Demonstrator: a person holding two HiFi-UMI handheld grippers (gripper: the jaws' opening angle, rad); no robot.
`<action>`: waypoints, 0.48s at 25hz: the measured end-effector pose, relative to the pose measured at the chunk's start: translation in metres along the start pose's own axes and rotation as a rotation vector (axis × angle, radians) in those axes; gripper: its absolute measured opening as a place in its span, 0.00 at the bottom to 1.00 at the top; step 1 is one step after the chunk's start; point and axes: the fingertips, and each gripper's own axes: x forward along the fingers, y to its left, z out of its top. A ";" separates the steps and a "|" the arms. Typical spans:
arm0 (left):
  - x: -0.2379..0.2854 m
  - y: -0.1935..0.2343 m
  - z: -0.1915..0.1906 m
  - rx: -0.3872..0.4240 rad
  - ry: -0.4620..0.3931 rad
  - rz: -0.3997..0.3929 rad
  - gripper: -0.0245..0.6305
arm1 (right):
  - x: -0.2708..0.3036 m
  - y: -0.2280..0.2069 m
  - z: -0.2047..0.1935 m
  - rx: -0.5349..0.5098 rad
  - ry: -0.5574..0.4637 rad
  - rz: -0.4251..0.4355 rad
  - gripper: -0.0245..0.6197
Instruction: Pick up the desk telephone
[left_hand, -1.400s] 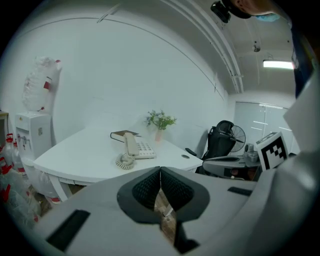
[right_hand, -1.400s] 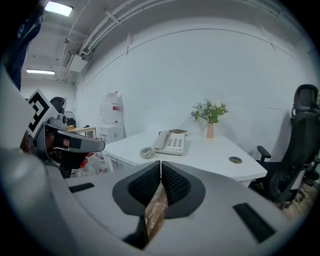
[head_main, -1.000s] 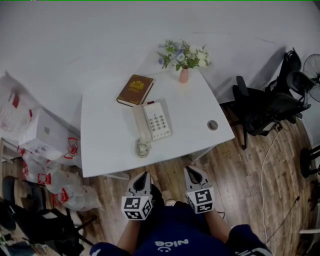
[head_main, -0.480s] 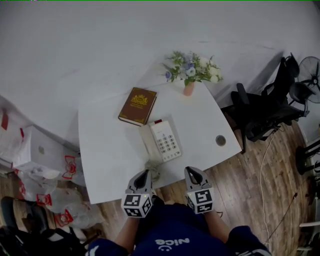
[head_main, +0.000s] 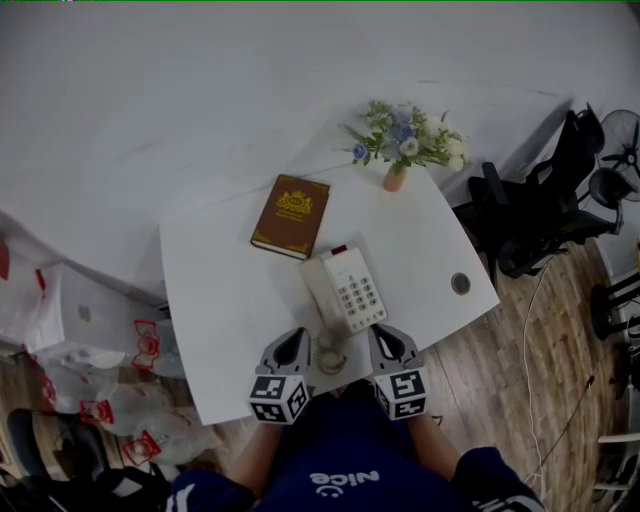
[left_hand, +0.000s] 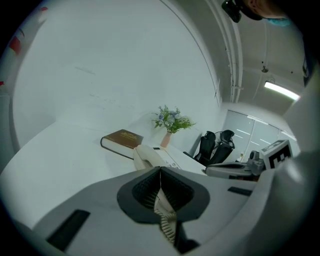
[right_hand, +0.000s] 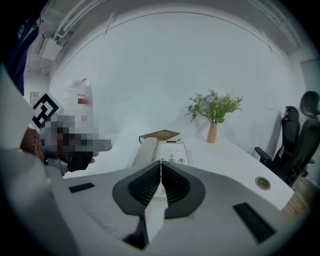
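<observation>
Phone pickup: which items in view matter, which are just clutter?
Job: desk telephone; left hand-held gripper and right hand-held gripper, both shut and empty.

Lying about: brown book, flower vase, office chair, plastic bags on the floor.

White desk (head_main: 230, 300) against pale wall (head_main: 150, 100), wood floor (head_main: 540, 360), black chairs (head_main: 530, 220), perhaps a fan (head_main: 625, 135).

The desk telephone (head_main: 345, 290) sits on the desk (head_main: 220, 300), just ahead of my left gripper (head_main: 291, 340) and right gripper (head_main: 381, 336). Behind it, leftward, lies the book (head_main: 291, 215); behind, rightward, the flower vase (head_main: 395, 178); right, the cable grommet (head_main: 460, 284).
</observation>
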 end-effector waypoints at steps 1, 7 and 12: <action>0.001 0.002 0.000 -0.010 0.004 -0.004 0.06 | 0.002 0.001 0.000 0.001 0.005 -0.001 0.08; 0.007 0.008 -0.008 -0.045 0.052 -0.003 0.06 | 0.009 -0.002 -0.004 0.025 0.026 -0.014 0.08; 0.013 0.005 -0.007 -0.064 0.052 0.004 0.06 | 0.016 -0.009 -0.004 0.024 0.033 0.006 0.08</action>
